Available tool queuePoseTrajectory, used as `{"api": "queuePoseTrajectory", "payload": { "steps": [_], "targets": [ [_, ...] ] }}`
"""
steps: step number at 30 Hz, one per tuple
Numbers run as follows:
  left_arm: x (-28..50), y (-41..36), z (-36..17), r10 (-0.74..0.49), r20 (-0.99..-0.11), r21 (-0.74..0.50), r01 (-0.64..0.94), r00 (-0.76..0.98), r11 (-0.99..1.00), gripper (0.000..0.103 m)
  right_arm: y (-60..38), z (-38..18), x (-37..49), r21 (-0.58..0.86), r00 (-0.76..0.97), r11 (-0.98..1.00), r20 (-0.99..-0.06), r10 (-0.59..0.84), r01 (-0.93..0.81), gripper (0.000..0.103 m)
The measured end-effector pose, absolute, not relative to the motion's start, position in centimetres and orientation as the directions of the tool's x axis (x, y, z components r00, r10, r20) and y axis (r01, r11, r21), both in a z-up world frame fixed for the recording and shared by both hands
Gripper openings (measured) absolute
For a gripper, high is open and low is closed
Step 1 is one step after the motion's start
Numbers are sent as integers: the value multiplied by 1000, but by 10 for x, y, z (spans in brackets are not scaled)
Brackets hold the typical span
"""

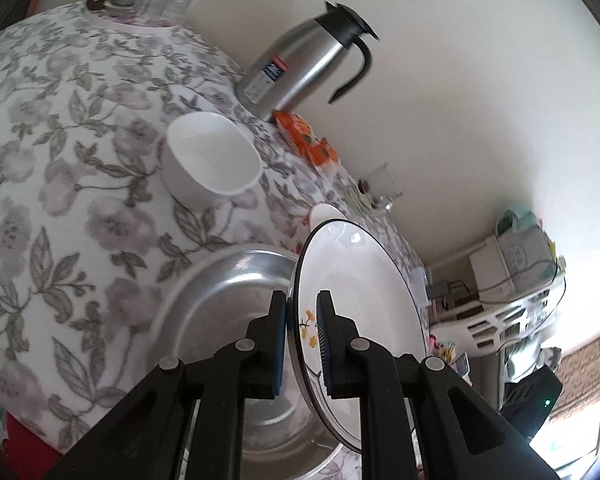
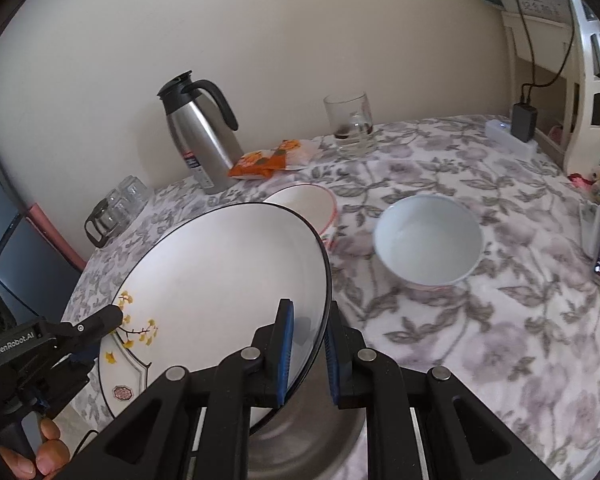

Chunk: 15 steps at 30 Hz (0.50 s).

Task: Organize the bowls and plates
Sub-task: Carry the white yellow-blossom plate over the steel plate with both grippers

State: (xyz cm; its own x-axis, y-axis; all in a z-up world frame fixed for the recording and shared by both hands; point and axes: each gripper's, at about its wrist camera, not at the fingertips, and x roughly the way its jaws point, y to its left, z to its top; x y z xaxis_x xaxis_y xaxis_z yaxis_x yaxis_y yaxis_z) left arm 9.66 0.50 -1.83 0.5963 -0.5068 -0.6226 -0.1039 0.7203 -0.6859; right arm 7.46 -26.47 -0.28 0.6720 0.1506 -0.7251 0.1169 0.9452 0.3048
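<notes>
1. Both grippers have the plate by its rim: left gripper is clamped on the edge with the yellow flowers, right gripper has its jaws closed on the opposite edge.
2. Plate is tilted up, off the table, right over a steel basin.
3. Table wears a grey floral cloth.
4. On it, a white bowl sits near the plate, and a red-rimmed bowl peeks out behind the plate.
5. Back by the cream wall: a steel thermos, an orange packet beside it, a glass mug.
6. Upturned glasses crowd the far left corner.
7. White shelving stands at the table's right, a charger plugged in beside it.
</notes>
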Motion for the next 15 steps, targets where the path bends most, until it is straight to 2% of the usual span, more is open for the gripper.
{"api": "queuePoseTrajectory", "payload": {
  "steps": [8,15],
  "targets": [
    [99,22,-23,-472,-647,-671,-153,599,726,15,-241,-9,79,284,670,952,-729,138,113,16],
    [101,18,-35,-460,-701,-634,-182,545,751,15,-241,-23,77,271,651,955,-748,129,123,16]
  ]
}}
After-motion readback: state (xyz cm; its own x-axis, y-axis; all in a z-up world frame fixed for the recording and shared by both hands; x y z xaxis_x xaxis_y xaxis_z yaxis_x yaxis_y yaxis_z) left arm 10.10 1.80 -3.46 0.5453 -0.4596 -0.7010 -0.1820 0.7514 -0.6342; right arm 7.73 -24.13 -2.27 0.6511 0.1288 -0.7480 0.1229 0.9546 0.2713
